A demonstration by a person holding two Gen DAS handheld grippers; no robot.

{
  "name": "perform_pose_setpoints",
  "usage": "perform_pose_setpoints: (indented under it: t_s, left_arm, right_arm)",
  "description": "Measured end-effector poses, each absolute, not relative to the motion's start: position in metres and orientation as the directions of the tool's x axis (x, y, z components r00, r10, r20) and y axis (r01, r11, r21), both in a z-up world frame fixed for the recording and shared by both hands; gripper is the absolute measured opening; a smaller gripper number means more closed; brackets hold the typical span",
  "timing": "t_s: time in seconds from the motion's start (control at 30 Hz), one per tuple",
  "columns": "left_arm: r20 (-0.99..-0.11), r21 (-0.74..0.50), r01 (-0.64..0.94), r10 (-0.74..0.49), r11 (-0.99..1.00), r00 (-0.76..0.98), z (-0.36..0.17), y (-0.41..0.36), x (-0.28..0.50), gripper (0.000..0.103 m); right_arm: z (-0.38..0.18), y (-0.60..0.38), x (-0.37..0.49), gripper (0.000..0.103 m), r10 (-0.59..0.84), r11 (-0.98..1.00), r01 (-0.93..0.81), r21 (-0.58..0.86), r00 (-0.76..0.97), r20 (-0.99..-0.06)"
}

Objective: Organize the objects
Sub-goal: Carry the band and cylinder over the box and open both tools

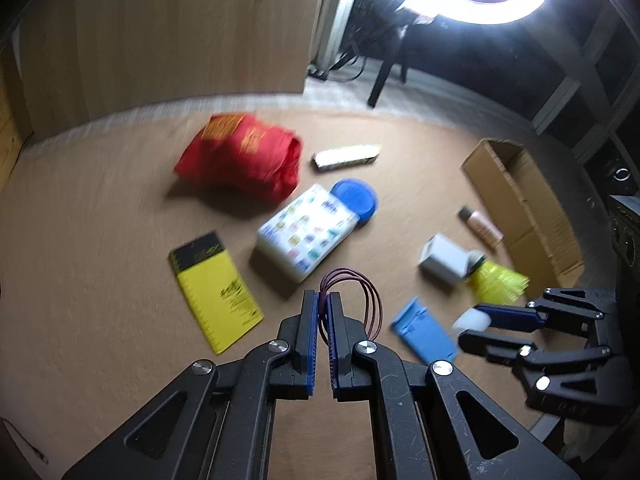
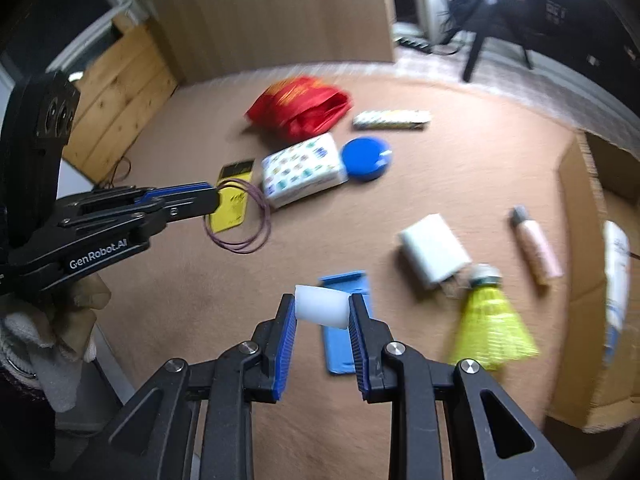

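My left gripper (image 1: 323, 300) is shut on a coil of thin purple wire (image 1: 362, 294) and holds it above the tan surface; the gripper (image 2: 216, 200) and the coil (image 2: 240, 220) also show in the right wrist view. My right gripper (image 2: 322, 307) is shut on a small white cup-shaped cap (image 2: 320, 306), held above a blue flat holder (image 2: 346, 328). The right gripper (image 1: 468, 328) and its white cap (image 1: 472, 318) show at the right of the left wrist view. An open cardboard box (image 1: 520, 200) lies at the right, with a white tube (image 2: 616, 280) inside it.
On the tan surface lie a red bag (image 1: 244, 156), a yellow booklet (image 1: 216, 292), a patterned white pack (image 1: 308, 232), a blue round lid (image 1: 356, 198), a white slim box (image 1: 346, 156), a white charger box (image 1: 444, 260), a yellow shuttlecock (image 1: 498, 282) and a pink bottle (image 1: 480, 226). A wooden panel (image 1: 160, 40) stands behind.
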State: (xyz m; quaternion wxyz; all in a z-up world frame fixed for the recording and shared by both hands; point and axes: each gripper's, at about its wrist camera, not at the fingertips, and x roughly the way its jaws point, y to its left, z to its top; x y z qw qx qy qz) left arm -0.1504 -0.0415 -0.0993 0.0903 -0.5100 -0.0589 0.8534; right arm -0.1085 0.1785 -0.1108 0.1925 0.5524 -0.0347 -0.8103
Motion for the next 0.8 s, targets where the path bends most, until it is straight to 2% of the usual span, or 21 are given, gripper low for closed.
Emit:
perform_pose_setpoints:
  t_s: [0.37, 0.8]
  left_arm:
    - [-0.817, -0.203, -0.222, 0.290, -0.954, -0.498, -0.062, 0.039, -0.163, 0.004]
    - [-0.796, -0.246, -0.387, 0.413, -0.889, -0.443, -0.060, 0.174, -0.176, 0.004]
  right_arm:
    - [-0.076, 0.297, -0.093, 0.023, -0.268, -0.963, 0.111, 0.244, -0.428, -0.863]
    - [-0.074, 0.406, -0.075, 0.023, -0.163, -0.975, -0.053, 0.214, -0.482, -0.861]
